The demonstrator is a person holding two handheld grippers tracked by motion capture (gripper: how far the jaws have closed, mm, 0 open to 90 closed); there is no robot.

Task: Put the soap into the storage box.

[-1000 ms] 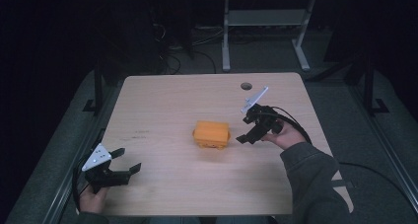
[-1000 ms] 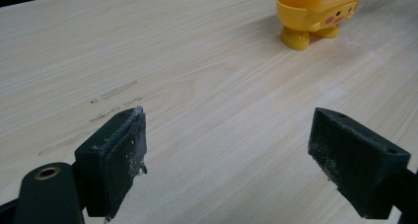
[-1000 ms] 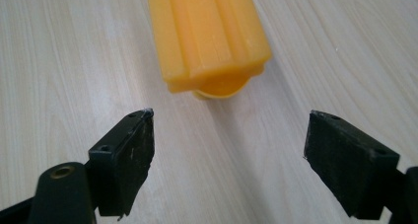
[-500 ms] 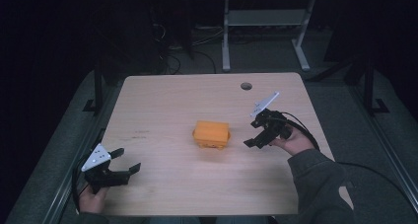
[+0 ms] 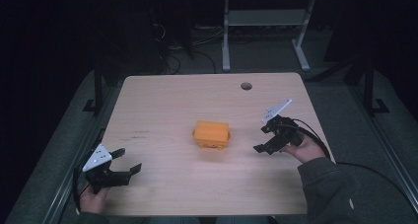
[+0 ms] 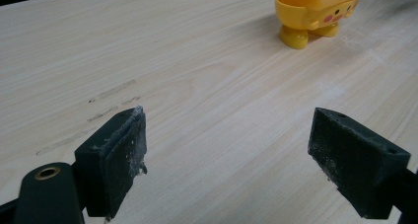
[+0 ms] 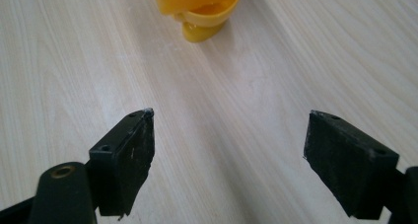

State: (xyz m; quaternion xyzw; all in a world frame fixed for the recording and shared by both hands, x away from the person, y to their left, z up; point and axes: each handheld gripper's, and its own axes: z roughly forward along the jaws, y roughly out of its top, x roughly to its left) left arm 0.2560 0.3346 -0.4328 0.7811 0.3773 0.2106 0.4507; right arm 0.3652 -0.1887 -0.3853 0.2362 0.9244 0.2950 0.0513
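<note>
A pale wood-grain tabletop [image 5: 162,105] with rounded corners stands in a dark room. A round cable hole [image 5: 246,86] sits near its far edge. Faint scuff marks [image 6: 111,98] and pale dusty smears show on the wood ahead of the left gripper's jaws. Beyond the far edge, a grey metal frame [image 5: 261,21] and loose cables [image 5: 170,51] lie on a dark floor.

An orange toy box [image 5: 212,134] with short stubby feet stands near the middle of the tabletop. In the left gripper view it lies well ahead of the jaws and off to their right, with pink cheeks and small dark eyes painted on its side. In the right gripper view it lies ahead of the jaws, a little left of the gap. No writing or brand can be read.

The left gripper [image 5: 125,162] has its jaws spread wide with nothing between them. The right gripper [image 5: 261,137] likewise has its jaws wide apart and empty, near the box but apart from it.
</note>
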